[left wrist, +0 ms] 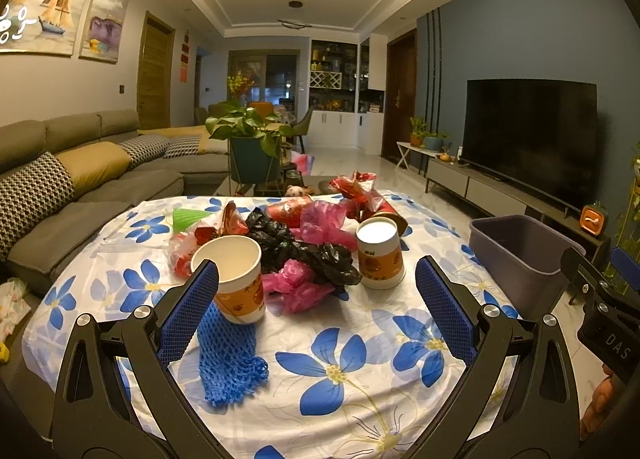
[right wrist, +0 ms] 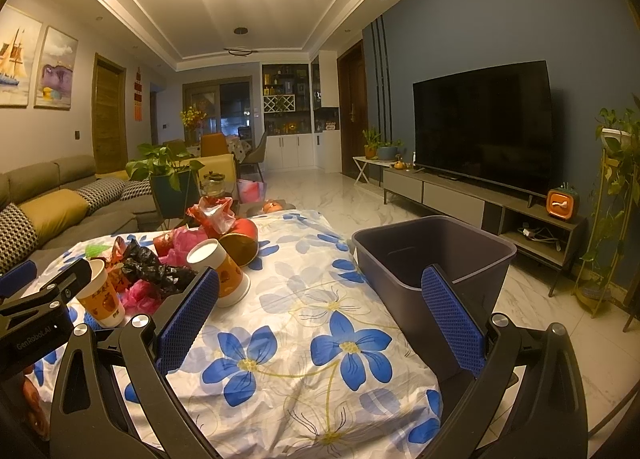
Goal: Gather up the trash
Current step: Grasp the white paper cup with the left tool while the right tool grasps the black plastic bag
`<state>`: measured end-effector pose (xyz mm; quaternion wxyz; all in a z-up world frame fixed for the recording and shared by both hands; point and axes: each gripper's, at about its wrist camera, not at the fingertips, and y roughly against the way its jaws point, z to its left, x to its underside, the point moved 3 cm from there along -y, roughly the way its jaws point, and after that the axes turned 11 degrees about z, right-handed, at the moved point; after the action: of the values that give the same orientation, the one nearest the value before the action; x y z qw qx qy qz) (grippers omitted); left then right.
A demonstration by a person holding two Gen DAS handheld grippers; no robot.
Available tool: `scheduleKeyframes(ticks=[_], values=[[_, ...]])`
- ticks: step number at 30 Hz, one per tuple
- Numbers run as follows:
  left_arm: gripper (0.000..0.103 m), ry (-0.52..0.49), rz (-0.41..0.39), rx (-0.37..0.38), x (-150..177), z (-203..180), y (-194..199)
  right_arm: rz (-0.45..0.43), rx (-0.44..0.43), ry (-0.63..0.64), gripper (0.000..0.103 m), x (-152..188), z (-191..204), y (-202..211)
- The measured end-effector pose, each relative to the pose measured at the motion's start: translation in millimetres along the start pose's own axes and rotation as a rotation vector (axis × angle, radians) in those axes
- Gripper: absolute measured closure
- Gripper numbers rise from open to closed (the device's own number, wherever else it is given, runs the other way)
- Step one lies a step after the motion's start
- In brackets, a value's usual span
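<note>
Trash lies piled on a flowered tablecloth (left wrist: 344, 363): an upright paper cup (left wrist: 236, 279), an upside-down paper cup (left wrist: 380, 255), black plastic bags (left wrist: 304, 251), pink plastic (left wrist: 320, 223), red wrappers (left wrist: 360, 191) and a blue foam net (left wrist: 228, 355). My left gripper (left wrist: 318, 283) is open, its left fingertip just in front of the upright cup. A grey bin (right wrist: 432, 263) stands at the table's right side. My right gripper (right wrist: 320, 287) is open, its right finger (right wrist: 452, 319) in front of the bin's near wall. The same upright cup (right wrist: 102, 295) and upside-down cup (right wrist: 224, 275) show left of it.
A grey sofa (left wrist: 80, 179) with cushions runs along the left. A potted plant (left wrist: 248, 143) stands behind the table. On the right are a television (right wrist: 480, 123), a low cabinet (right wrist: 480, 199) and a plant stand (right wrist: 616, 195). Marble floor (right wrist: 340, 195) stretches beyond the table.
</note>
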<state>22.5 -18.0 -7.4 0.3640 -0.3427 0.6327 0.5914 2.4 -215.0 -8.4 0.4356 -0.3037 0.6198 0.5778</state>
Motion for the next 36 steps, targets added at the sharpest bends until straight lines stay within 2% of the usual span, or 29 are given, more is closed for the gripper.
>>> scheduleKeyframes(ticks=[20, 28, 36], values=[[0.007, 0.007, -0.001, 0.004, 1, 3, -3, 0.0, -0.009, 0.003, 0.005, -4, -1, 4], [0.013, 0.052, 0.019, -0.021, 10, 31, -13, 0.001, -0.029, 0.009, 0.005, 4, 8, -13], [0.017, 0.114, 0.052, -0.059, 25, 70, -23, 0.017, -0.098, 0.049, 0.006, 15, 36, -30]])
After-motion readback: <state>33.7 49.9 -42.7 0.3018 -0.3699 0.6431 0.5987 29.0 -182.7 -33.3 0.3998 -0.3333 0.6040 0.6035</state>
